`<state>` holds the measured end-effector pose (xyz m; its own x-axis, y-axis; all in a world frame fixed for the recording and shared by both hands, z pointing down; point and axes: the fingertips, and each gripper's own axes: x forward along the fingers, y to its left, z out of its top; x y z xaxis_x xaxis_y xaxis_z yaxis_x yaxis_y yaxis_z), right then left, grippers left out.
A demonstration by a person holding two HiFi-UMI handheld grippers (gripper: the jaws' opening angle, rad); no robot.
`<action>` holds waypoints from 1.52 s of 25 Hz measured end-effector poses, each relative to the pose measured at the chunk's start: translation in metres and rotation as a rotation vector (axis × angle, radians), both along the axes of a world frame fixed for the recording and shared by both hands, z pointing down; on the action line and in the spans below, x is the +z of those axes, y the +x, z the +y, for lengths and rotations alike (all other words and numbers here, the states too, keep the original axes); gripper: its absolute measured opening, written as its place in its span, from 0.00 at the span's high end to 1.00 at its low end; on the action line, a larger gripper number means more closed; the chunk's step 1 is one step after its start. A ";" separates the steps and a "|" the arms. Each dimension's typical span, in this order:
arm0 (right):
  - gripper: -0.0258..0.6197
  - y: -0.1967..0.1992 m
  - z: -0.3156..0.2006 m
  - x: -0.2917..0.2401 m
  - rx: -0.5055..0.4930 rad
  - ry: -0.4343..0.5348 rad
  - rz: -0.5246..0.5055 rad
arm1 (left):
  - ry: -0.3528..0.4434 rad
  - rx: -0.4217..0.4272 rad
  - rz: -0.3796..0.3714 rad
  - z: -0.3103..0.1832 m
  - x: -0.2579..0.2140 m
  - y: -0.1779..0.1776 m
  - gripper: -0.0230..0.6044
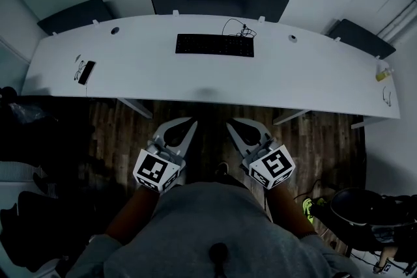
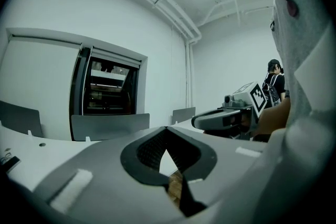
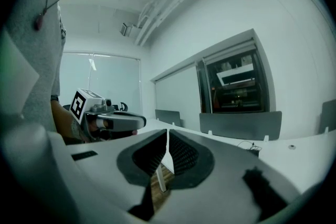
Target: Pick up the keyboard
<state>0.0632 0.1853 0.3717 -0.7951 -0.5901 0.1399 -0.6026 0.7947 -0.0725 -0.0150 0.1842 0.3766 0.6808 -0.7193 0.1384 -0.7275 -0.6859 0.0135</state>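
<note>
A black keyboard (image 1: 214,45) lies flat near the back middle of the long white desk (image 1: 195,78), with a thin cable (image 1: 240,28) looping behind it. My left gripper (image 1: 190,122) and right gripper (image 1: 231,123) are side by side over the wooden floor, short of the desk's front edge and well apart from the keyboard. Both point toward the desk with their jaws shut and nothing in them. In the left gripper view the left gripper (image 2: 167,128) shows its jaws meeting, and the right gripper (image 2: 226,118) sits alongside. In the right gripper view the right gripper (image 3: 167,131) is shut too.
A small dark device (image 1: 86,72) lies at the desk's left end and a yellow item (image 1: 382,74) at its right end. Grey divider panels (image 1: 218,2) stand behind the desk. Desk legs (image 1: 135,107) reach the floor ahead. Another person (image 2: 274,78) stands far off.
</note>
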 end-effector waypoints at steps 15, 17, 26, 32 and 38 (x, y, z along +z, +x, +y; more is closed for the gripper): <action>0.92 0.054 -0.069 0.015 -0.053 -0.011 0.004 | 0.018 -0.056 -0.044 -0.061 0.006 0.054 0.95; 0.92 0.057 -0.073 0.016 -0.061 -0.017 0.001 | 0.017 -0.073 -0.042 -0.065 0.007 0.056 0.95; 0.92 0.059 -0.090 0.017 -0.075 -0.031 -0.013 | 0.019 -0.078 -0.091 -0.078 0.008 0.063 0.95; 0.92 0.053 -0.108 0.020 -0.079 -0.033 -0.005 | 0.021 -0.055 -0.062 -0.097 0.018 0.056 0.95; 0.92 0.042 -0.136 0.025 -0.064 -0.039 0.022 | 0.011 -0.053 -0.045 -0.133 0.024 0.040 0.95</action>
